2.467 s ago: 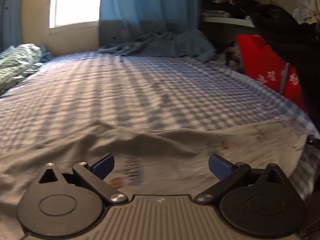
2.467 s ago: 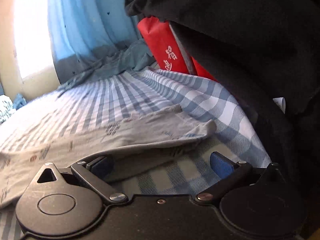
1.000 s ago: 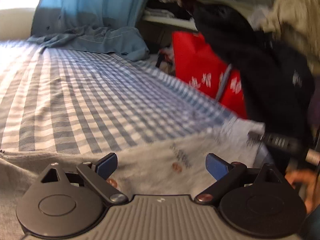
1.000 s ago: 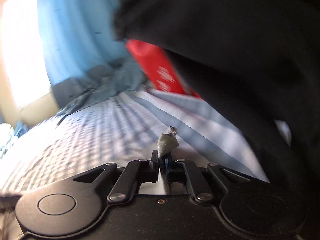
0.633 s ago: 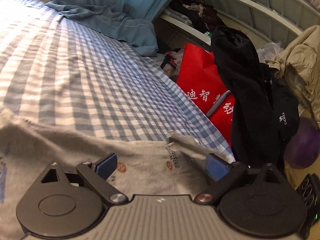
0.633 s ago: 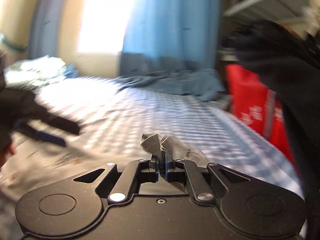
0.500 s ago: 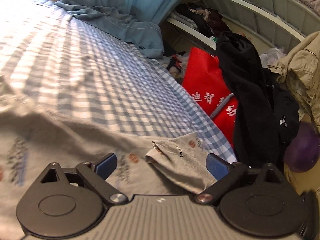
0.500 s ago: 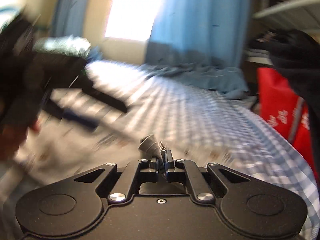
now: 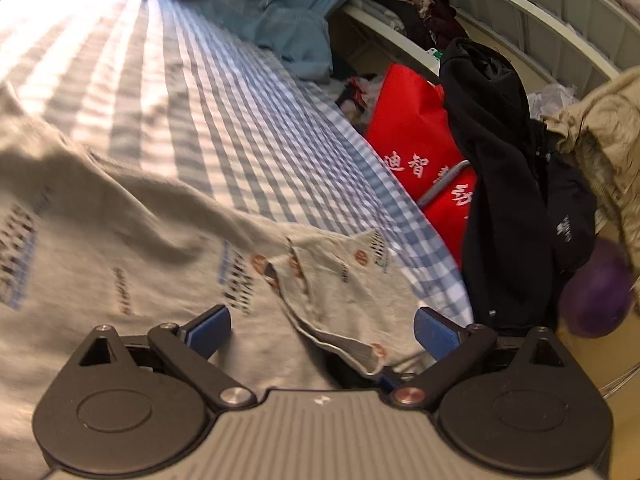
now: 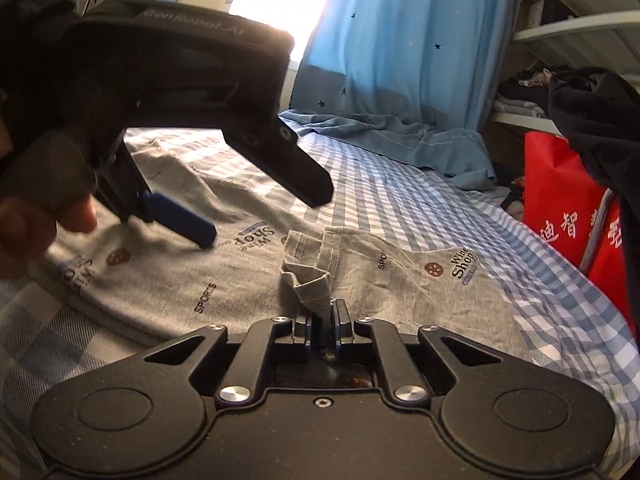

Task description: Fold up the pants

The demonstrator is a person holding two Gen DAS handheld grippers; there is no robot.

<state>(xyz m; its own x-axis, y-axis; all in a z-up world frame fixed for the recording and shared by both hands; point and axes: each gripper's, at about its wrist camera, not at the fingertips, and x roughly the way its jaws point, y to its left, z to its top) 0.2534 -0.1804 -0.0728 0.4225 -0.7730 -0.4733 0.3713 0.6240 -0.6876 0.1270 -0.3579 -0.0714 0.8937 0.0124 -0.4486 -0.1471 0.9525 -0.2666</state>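
a bedroom, with a bed [image 10: 460, 216] in a soft blue and white checked sheet.

nearest, the right gripper [image 10: 321, 316], black and hard, nearly closed on a little bunched corner of the grey pants [image 10: 248, 280]. jaws just eased a bit wider, with the cloth pinched between them all the same. probably held that way to pull this end over onto the rest and make a fold.

pants spread flat on the sheet close to the bed's edge, one end doubled back on top. soft, thin cloth, a bit wrinkly, with small words and round brown dots printed on it, and a stitched hem at the corner.

just past that, the left gripper [image 9: 322, 326], wide open, blue pads [image 9: 210, 326] apart, nothing held. hung low over the pants, one pad tip down by the cloth, maybe to keep it still or to grab the next bit. touching or not, hard to tell.

further off, a crumpled blue blanket [image 10: 392, 136] and a light blue curtain [image 10: 400, 32] with tiny stars. beside the bed, a shiny red bag [image 9: 416, 148] and a floppy black jacket [image 9: 504, 184].
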